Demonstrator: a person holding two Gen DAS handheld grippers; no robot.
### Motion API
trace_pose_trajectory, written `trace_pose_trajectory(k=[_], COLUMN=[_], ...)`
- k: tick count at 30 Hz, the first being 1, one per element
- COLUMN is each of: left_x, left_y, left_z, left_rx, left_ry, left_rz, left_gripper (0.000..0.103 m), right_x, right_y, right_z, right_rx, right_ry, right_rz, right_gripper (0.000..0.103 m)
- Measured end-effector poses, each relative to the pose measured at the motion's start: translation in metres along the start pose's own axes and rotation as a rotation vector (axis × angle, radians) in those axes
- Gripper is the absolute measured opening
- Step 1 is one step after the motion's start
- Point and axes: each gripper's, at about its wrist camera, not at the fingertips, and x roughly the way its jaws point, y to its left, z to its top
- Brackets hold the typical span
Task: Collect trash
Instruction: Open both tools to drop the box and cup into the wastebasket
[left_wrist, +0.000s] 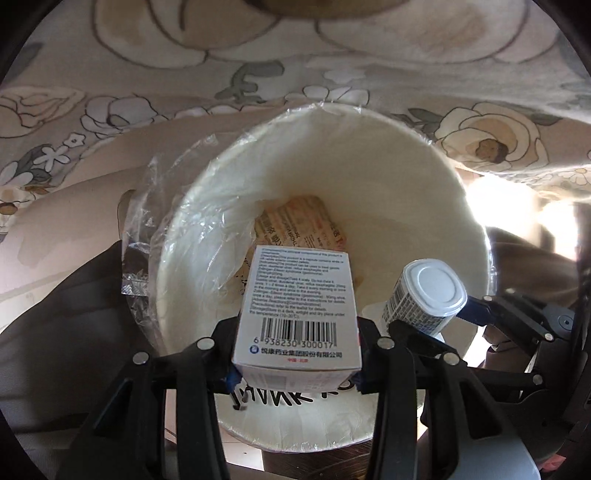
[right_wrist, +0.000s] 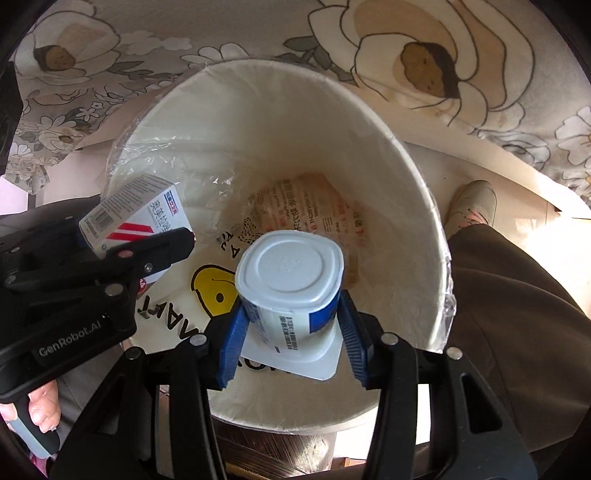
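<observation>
Both grippers point down into a white bin (left_wrist: 424, 177) lined with a clear plastic bag. My left gripper (left_wrist: 297, 363) is shut on a white medicine box (left_wrist: 299, 306) with a barcode, held over the bin's mouth. The same medicine box (right_wrist: 136, 214) shows at the left of the right wrist view, in the left gripper (right_wrist: 125, 243). My right gripper (right_wrist: 291, 332) is shut on a white yogurt cup (right_wrist: 291, 277), bottom facing the camera. The yogurt cup (left_wrist: 424, 299) also appears right of the box in the left wrist view. A printed wrapper (right_wrist: 306, 210) lies at the bin's bottom.
A floral cloth (right_wrist: 443, 74) hangs behind and around the bin. A person's shoe (right_wrist: 472, 206) and dark trouser leg (right_wrist: 524, 314) are to the right of the bin. A hand (right_wrist: 40, 406) holds the left gripper's handle. Loose bag plastic (left_wrist: 144, 236) drapes over the bin's left rim.
</observation>
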Motion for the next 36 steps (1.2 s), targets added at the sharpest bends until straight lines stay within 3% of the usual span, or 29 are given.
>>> trace_pose_trajectory(k=[8,14,18,22,36], left_x=[0.023,0.042,0.041,0.046,0.047], left_y=[-0.006,-0.004,-0.007,-0.001,0.002], left_z=[0.012,0.015,0.015,0.016,0.016], left_rx=[-0.016,-0.013,-0.008,-0.018,-0.015], left_ry=[0.069,0.105,0.105,0.103,0.099], left_rz=[-0.015,0.023,0.035,0.031,0.021], left_gripper=[0.046,0.046,0.047,0.056,0.056], right_x=[0.012,0.021,0.022,0.022,0.02], right_y=[0.004,0.012,0.018,0.017,0.019], right_z=[0.003,0.008,0.01,0.012,0.016], right_rx=[-0.031,-0.041,-0.064,-0.063,-0.073], right_ry=[0.012,0.021,0.019,0.02,0.015], right_rz=[-0.013,-0.036,-0.062,-0.069,-0.065], right_gripper=[0.05,0.05,0.05,0.054,0.055])
